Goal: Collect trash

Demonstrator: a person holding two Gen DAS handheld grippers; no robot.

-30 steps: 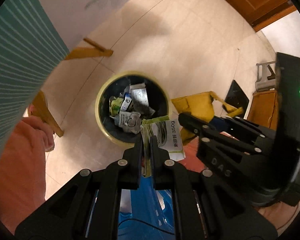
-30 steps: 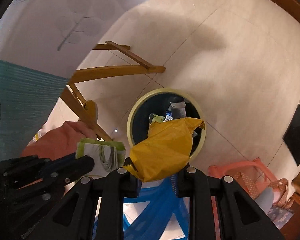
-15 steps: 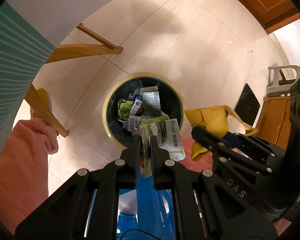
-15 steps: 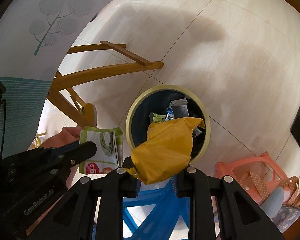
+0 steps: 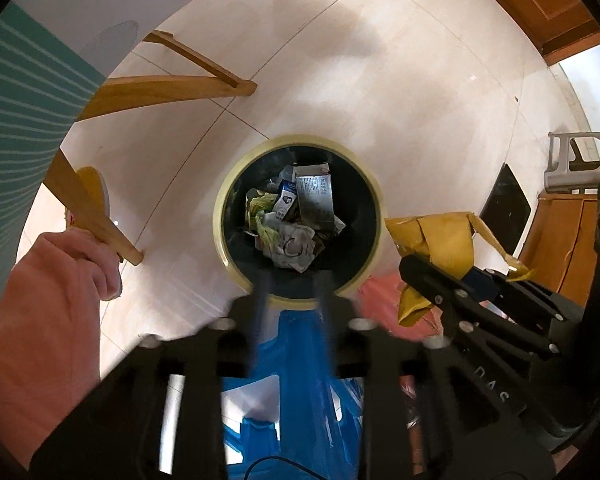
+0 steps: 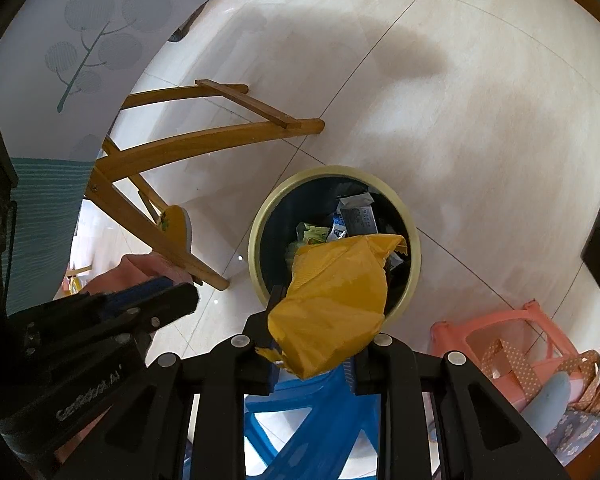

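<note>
The left claw [image 5: 290,294] hangs over the round waste bin [image 5: 236,264], its jaws opening and blurred, with nothing between them; the bin below already holds crumpled wrappers and a grey printed carton [image 5: 314,196]. The right claw [image 6: 314,354] is clenched on a crumpled yellow plastic bag [image 6: 336,300], which droops over the bin's near rim rather than its middle. The risk lies there: let go from this spot, the light bag could catch on the rim [image 6: 414,280] or slide off onto the tiled floor [image 6: 460,120] beside the blue stool [image 6: 312,420], and the two claws are close enough to knock each other. Legible writing is scarce: "GenRobot.AI" on the left claw's housing [image 6: 88,396] and what seems to be "DAS" on the right claw's body [image 5: 492,386]; the carton's print is too small to read.
</note>
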